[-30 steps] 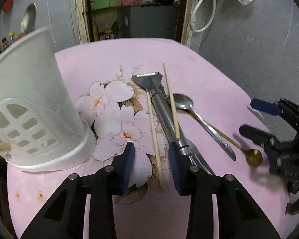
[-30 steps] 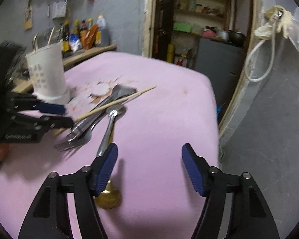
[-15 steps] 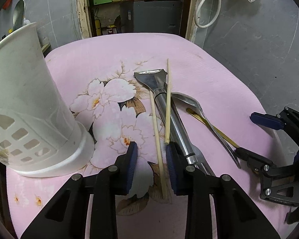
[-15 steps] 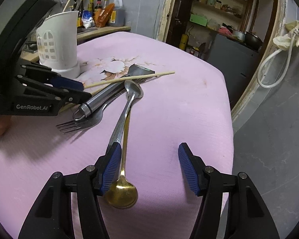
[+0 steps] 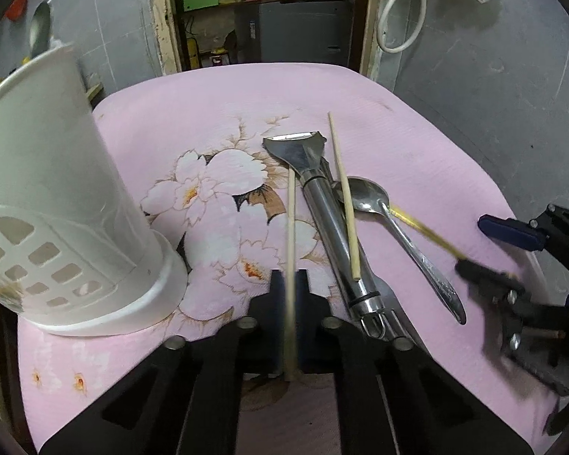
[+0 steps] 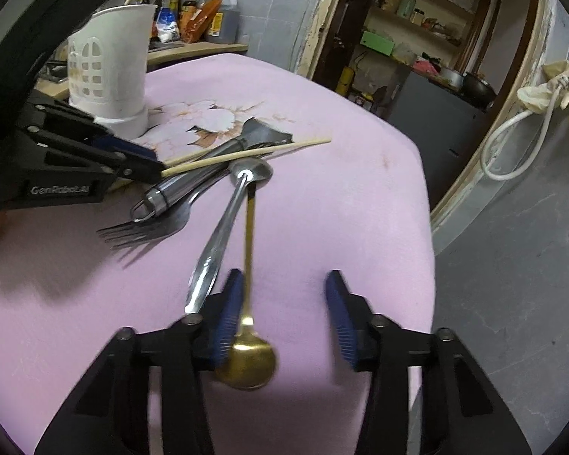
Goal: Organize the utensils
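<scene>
A white slotted utensil holder [image 5: 53,204] [image 6: 108,72] stands at the left on the pink floral mat [image 5: 223,113]. My left gripper [image 5: 290,284] is shut on a wooden chopstick [image 5: 291,227]. A second chopstick [image 5: 343,197] lies across a steel scraper [image 5: 322,204], with a fork [image 6: 148,227] under it. A steel spoon [image 5: 394,223] [image 6: 223,227] and a gold spoon [image 6: 248,326] lie to the right. My right gripper [image 6: 284,314] is open, low over the mat, its left pad [image 6: 227,314] beside the gold spoon's neck.
The mat [image 6: 360,189] covers a small table with edges dropping off at the right and far side. Bottles [image 6: 205,11] stand on a shelf behind the holder. A doorway with shelves [image 5: 269,11] is beyond the table.
My left gripper has closed on the chopstick between its pads. My right gripper has moved forward and lower, so the gold spoon's bowl now lies by its left pad.
</scene>
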A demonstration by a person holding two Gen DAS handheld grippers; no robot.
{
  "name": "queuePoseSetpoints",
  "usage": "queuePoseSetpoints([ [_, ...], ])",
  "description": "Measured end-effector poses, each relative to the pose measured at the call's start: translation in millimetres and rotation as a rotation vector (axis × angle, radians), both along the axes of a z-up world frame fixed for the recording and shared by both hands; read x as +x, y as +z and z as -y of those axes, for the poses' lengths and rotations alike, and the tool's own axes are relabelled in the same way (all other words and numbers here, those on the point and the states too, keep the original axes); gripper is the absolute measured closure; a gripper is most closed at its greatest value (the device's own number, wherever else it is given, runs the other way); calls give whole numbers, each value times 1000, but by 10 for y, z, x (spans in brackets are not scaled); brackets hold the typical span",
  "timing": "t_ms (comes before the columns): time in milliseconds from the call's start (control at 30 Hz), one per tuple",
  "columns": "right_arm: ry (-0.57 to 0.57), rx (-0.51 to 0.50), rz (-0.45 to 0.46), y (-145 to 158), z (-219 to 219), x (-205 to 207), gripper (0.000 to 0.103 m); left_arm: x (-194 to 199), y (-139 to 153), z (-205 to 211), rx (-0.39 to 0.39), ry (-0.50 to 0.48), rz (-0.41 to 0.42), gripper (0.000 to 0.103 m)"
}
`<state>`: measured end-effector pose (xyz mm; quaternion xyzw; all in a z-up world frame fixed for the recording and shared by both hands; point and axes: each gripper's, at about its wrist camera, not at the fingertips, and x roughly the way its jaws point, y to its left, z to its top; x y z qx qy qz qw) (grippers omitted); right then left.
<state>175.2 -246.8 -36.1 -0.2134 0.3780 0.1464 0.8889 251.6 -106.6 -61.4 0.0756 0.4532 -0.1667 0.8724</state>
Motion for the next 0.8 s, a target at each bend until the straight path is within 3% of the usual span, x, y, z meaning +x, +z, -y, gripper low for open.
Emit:
queuePoseSetpoints([
  [200, -38, 71, -2, 57, 140, 42, 85, -65, 40, -115, -40, 30, -15, 101],
  [367, -67, 70, 19, 70, 129, -1, 94, -221, 103, -264, -71, 40, -34, 101],
  [800, -185, 179, -28, 104, 331, -165, 98, -702, 267, -756, -215, 109, -106, 101],
])
